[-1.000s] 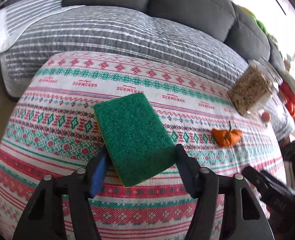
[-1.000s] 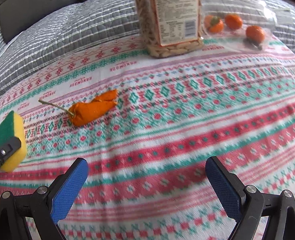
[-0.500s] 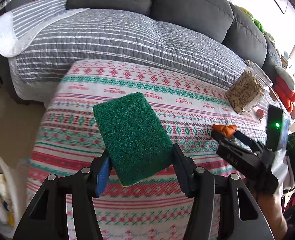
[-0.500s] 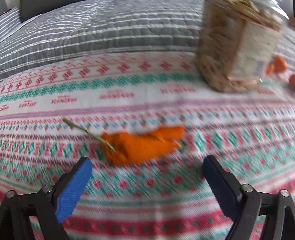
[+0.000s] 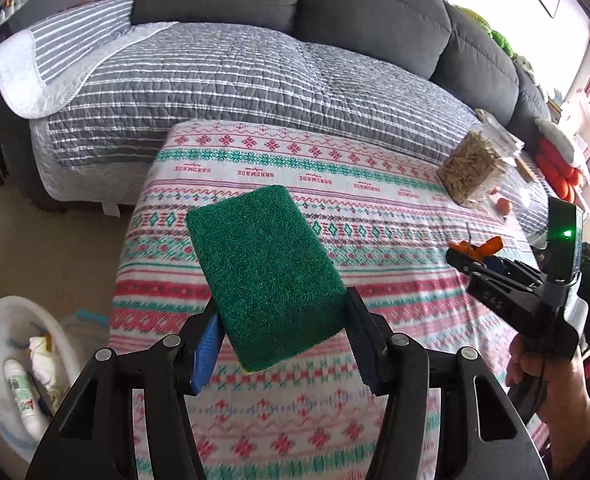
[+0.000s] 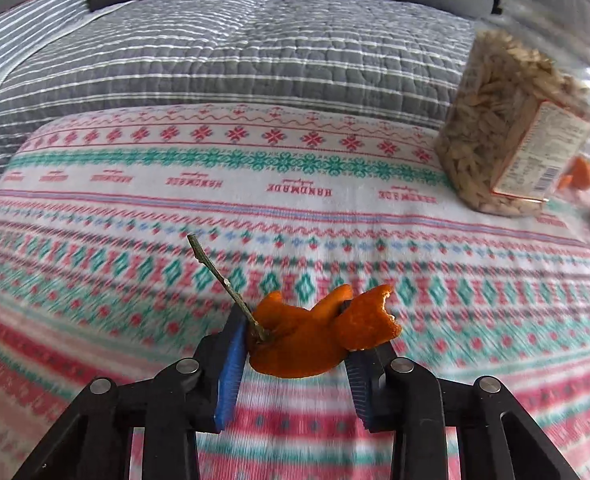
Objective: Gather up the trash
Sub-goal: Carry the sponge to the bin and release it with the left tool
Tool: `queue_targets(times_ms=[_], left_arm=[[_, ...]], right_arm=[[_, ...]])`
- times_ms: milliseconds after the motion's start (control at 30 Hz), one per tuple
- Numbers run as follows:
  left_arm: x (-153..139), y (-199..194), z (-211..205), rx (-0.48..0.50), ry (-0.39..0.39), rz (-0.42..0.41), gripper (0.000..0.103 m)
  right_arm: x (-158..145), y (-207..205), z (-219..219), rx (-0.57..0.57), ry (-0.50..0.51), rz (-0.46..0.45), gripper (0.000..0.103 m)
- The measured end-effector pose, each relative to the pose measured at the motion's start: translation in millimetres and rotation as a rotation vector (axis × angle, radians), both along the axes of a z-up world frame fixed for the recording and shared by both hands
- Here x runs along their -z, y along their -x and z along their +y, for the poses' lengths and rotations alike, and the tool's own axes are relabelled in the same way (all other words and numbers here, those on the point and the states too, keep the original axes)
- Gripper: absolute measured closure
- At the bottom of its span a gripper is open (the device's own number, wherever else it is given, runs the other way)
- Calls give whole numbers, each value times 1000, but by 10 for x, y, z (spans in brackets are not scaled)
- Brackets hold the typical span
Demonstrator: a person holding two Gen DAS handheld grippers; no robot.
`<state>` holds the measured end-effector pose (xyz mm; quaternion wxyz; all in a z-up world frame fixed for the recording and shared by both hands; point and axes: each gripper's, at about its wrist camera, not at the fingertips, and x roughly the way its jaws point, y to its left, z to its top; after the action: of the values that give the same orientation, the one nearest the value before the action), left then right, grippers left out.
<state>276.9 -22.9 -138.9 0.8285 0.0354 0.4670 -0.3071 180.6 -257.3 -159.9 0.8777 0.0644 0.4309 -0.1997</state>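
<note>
Beside the patterned cloth, off its left edge, a white bin with trash in it is seen on the floor. Above the cloth, a green sponge is clamped between the half-closed jaws of the left gripper. Further right, an orange peel with a stem is pinched in the right gripper, whose jaws have just been closing on it. At the cloth's right end stands a seed jar.
</note>
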Motion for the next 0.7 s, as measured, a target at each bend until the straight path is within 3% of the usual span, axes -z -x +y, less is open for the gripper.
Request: queue_targets(times_ms=[300, 500, 700], left_arm=[[-174, 282, 527, 33, 6, 0, 44], [-215, 412, 957, 38, -10, -12, 44], [-170, 399, 1470, -22, -20, 6, 44]], right_arm=[[-498, 643, 236, 53, -36, -21, 64], [-654, 905, 485, 22, -13, -14, 64], [-735, 1065, 853, -42, -27, -8, 64]])
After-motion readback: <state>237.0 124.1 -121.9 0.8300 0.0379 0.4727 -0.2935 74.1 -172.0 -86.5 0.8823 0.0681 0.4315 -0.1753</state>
